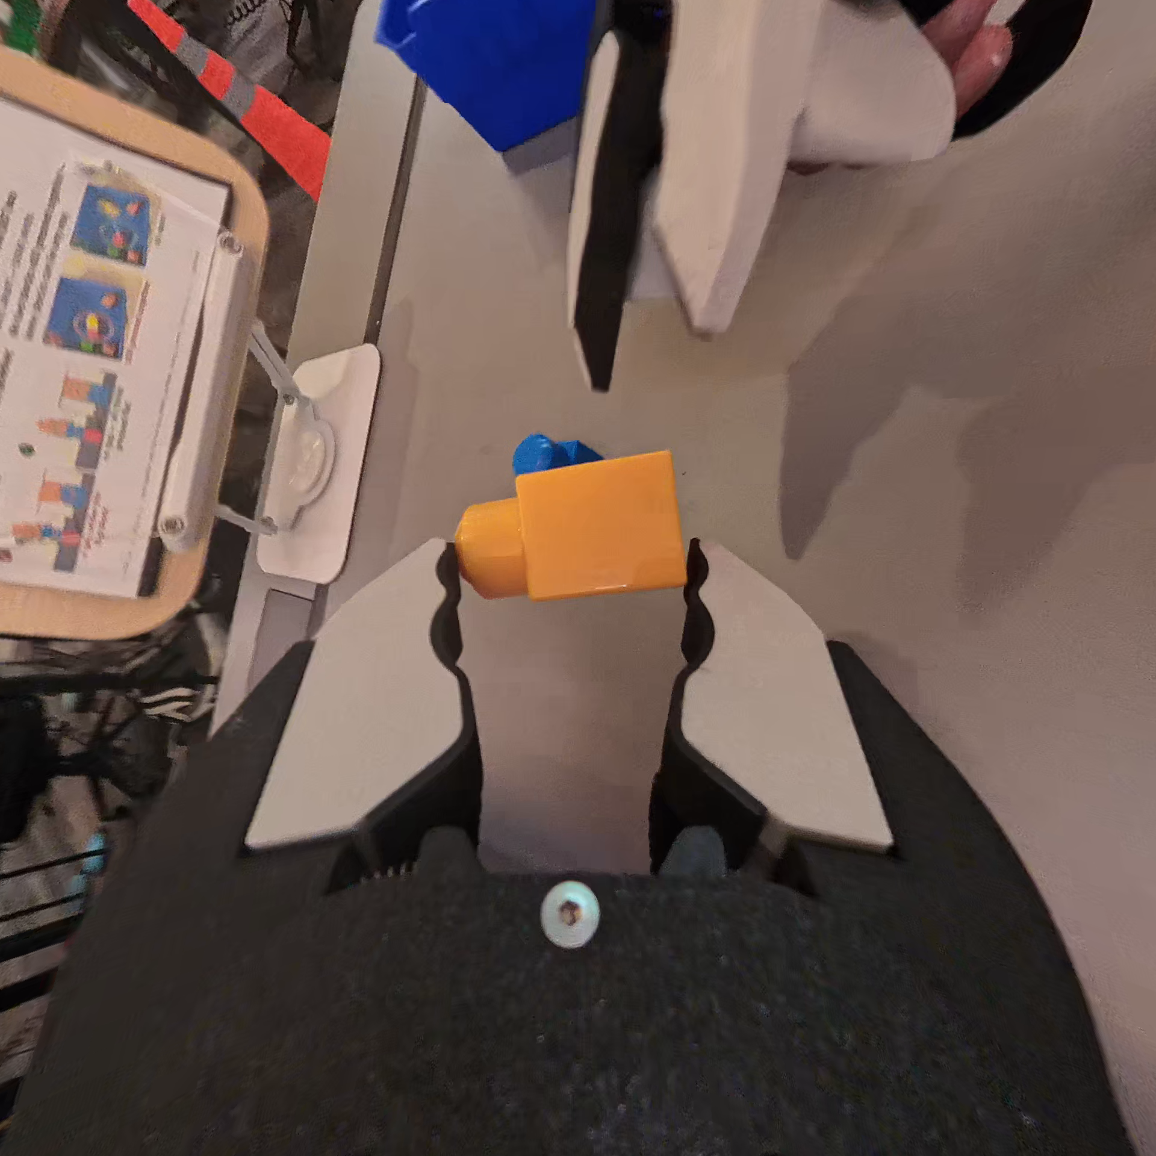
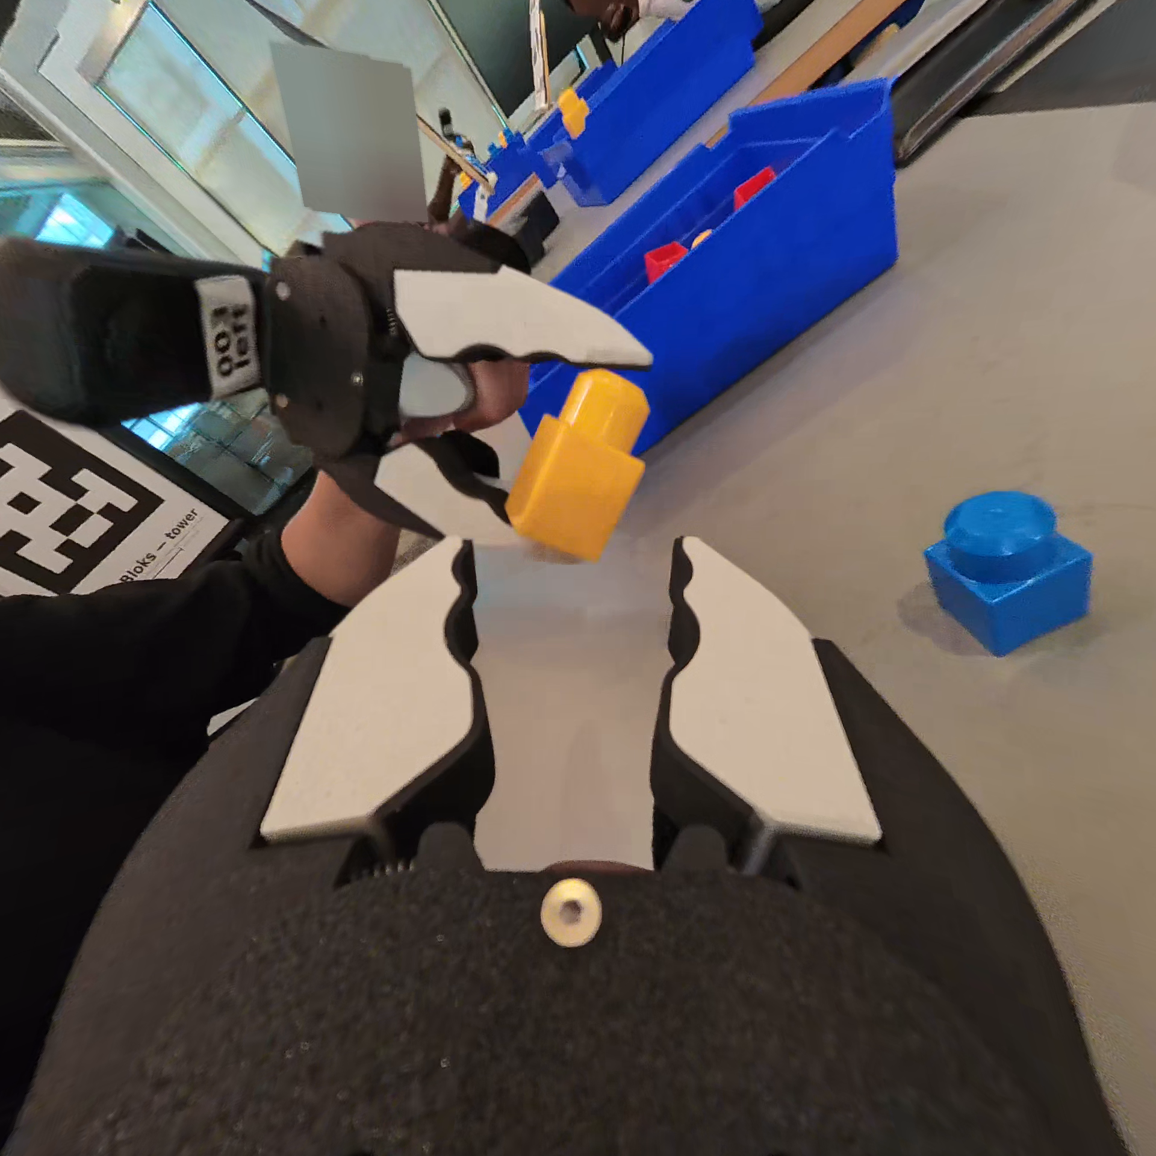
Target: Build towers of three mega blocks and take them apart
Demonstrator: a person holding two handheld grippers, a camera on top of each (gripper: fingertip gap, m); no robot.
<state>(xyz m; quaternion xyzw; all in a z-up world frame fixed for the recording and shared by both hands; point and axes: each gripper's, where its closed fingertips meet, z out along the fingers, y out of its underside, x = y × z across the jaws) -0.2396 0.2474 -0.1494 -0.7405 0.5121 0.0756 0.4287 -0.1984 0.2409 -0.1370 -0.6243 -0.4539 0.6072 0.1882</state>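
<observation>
Left gripper (image 1: pixel 570 550) pinches the yellow block (image 1: pixel 578 532) at the very fingertips, stud toward 9 o'clock in the left wrist view; block held above the table (image 2: pixel 938 406), tilted. Right gripper (image 2: pixel 570 550) fingers spread, nothing between them, hanging above bare table.

Blue block (image 2: pixel 1010 575) sits upright on the table at 3 o'clock in the right wrist view, studs up, likely the base.

Risks, as judged:
- Tip-only grip: block may pivot or slip out when pressed down.
- Yellow block is tilted; without levelling, the stud will not seat and the blue block may skid.

Room: blue bin (image 2: pixel 782 281) at 1 o'clock holds 2 red blocks (image 2: pixel 666 259); open table surrounds the blue block. Table edge and clipboard (image 1: pixel 125 375) lie at 9 o'clock in the left wrist view.
</observation>
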